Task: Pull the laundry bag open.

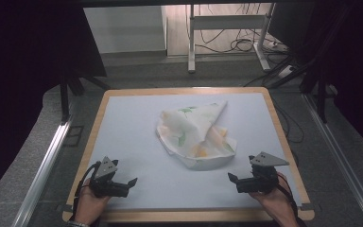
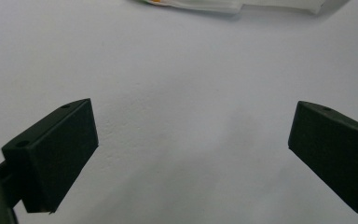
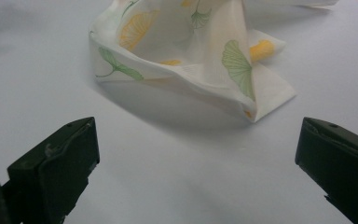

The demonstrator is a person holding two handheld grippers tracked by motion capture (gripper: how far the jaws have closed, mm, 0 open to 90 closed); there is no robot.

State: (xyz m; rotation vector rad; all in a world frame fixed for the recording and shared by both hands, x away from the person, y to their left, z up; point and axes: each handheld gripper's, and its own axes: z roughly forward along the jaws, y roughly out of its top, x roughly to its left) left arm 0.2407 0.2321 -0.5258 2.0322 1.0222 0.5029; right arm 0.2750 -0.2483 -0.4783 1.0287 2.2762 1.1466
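The cloth [image 1: 196,135] lies crumpled at the table's [image 1: 123,123] centre, untouched. The left gripper [image 1: 123,182] and right gripper [image 1: 238,182] rest near, jaws wide apart, empty. Judged: handling not begun; all remains.

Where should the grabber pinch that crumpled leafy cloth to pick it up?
Probably the loose pointed corner of the cloth that sticks out flat toward the right gripper. It is a thin double edge lying away from the bunched middle, so the open jaws could slide in low from the near right side and close across it. The left gripper, also open, is farther from the cloth.
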